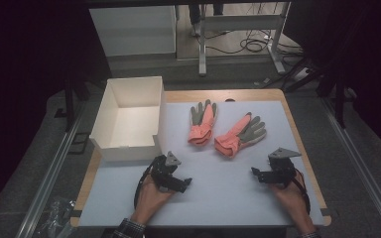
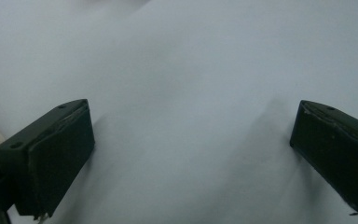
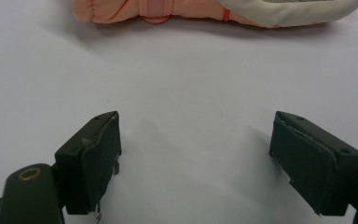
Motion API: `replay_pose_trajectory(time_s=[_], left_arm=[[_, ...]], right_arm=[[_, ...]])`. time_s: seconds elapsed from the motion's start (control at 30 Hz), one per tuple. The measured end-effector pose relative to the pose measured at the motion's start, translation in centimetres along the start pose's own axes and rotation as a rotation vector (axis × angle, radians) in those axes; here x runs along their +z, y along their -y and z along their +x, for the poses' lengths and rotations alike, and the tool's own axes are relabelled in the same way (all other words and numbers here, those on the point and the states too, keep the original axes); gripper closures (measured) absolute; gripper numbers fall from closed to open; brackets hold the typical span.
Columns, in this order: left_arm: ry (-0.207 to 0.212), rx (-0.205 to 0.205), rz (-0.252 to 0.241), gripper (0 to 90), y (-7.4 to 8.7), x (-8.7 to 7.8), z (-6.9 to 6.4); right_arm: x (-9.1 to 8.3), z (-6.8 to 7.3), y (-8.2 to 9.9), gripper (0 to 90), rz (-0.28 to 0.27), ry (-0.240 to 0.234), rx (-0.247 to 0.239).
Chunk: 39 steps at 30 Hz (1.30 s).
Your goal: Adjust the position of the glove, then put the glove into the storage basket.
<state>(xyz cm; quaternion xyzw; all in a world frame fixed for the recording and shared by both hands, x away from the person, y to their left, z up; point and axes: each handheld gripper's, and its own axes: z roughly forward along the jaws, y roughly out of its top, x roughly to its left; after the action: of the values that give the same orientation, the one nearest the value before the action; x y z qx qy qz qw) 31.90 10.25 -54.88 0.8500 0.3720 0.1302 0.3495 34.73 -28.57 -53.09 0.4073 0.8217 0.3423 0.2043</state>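
Both grippers, left (image 1: 182, 182) and right (image 1: 256, 173), gape wide and empty near the desk's front edge, so reaching for the gloves (image 1: 239, 135) comes next.

My high view looks from above my side of the table (image 1: 258, 198), forward and down, far enough back to take in the whole white mat, the box (image 1: 129, 121) and the floor beyond. My left gripper view sits low and close over the mat (image 2: 191, 93), facing along its own two jaws, which stand wide apart. My right gripper view is just as close and faces the nearer glove (image 3: 214, 11), which the high view shares at mid-table (image 1: 238, 135).
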Motion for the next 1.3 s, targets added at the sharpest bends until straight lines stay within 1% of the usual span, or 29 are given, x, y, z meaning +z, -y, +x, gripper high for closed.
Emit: replay_pose_trajectory(time_s=[0.57, 0.73, 1.03, 1.13, 1.3], left_arm=[[0.000, 0.007, 0.006, 0.0, 0.00, -0.04, 0.06], [0.000, 0.007, 0.006, 0.0, 0.00, -0.04, 0.06], [0.000, 0.010, 0.005, 0.0, 0.00, -0.04, 0.07], [0.000, 0.008, 0.005, 0.0, 0.01, -0.04, 0.06], [0.000, 0.008, 0.004, 0.0, 0.01, -0.04, 0.06]], right_arm=[[0.01, -0.03, -0.06, 16.4, 0.006, -0.002, 0.003], [0.02, -0.02, -0.10, 15.0, 0.011, -0.002, 0.006], [-0.05, 0.04, -0.18, 15.9, 0.016, 0.002, 0.011], [-0.16, -0.06, -0.38, 19.9, 0.022, 0.002, 0.016], [-0.46, -0.26, -0.84, 24.1, 0.007, -0.017, 0.039]])
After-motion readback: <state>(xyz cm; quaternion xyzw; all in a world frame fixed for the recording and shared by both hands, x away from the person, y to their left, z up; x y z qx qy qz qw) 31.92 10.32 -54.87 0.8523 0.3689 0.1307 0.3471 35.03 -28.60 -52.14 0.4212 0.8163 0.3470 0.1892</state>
